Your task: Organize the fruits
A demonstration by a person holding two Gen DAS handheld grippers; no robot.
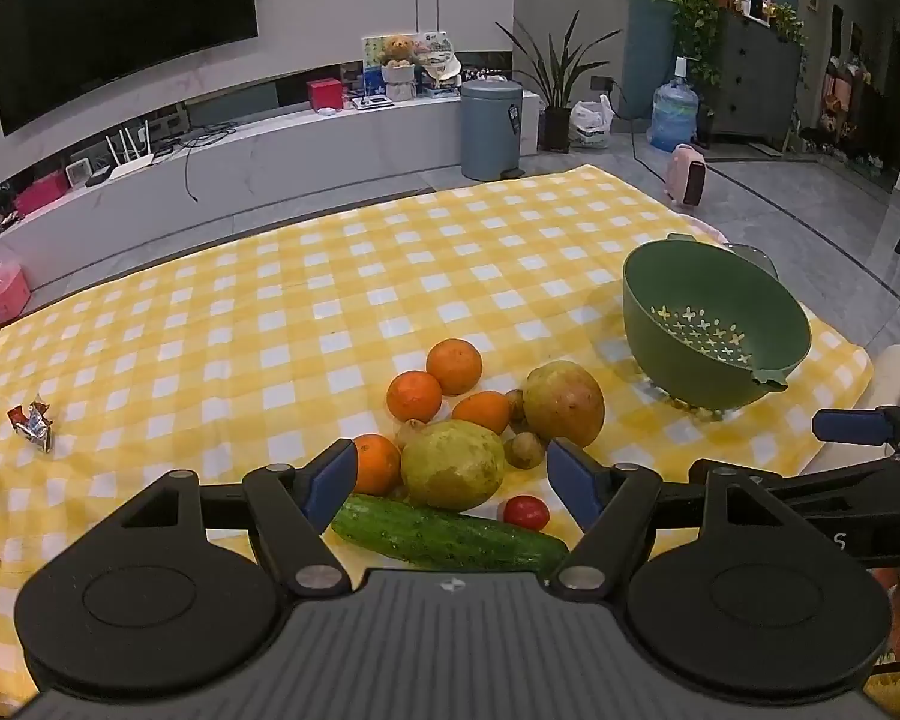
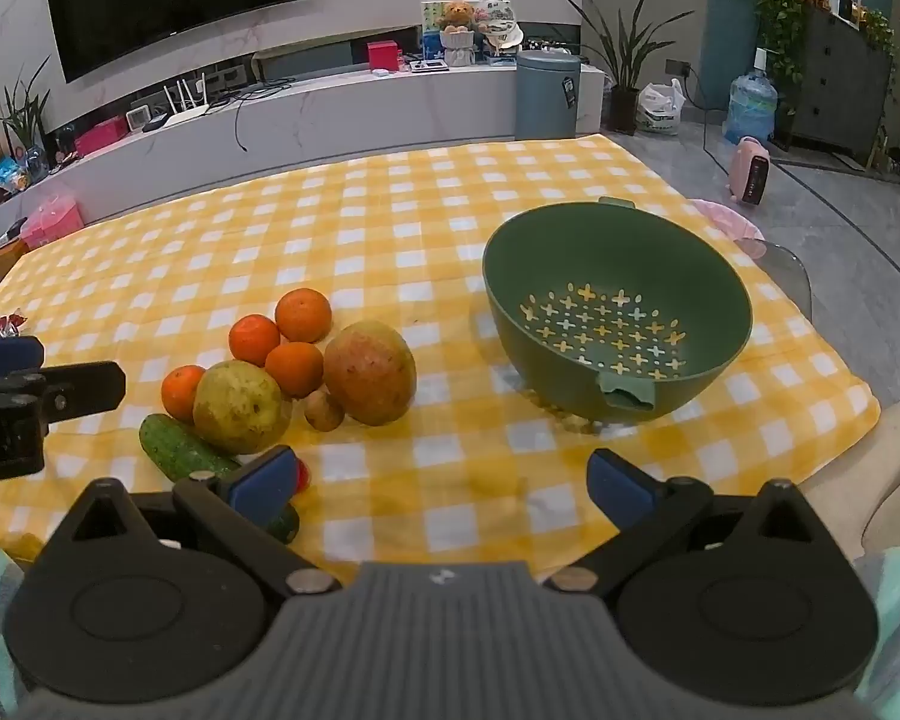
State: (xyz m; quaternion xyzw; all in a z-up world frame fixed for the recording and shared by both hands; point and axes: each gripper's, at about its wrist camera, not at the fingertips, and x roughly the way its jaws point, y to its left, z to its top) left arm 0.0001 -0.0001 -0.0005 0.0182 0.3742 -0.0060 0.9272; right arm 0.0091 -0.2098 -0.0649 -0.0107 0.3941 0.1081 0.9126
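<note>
Fingers (image 1: pixel 330 483) of both grippers spread wide, empty; fruit pile (image 1: pixel 450 420) lies just beyond left pair.

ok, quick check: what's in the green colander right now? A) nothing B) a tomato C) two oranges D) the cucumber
A: the green colander shows only its bare perforated bottom, while the oranges, cucumber and tomato all lie on the checkered cloth beside it.
</note>
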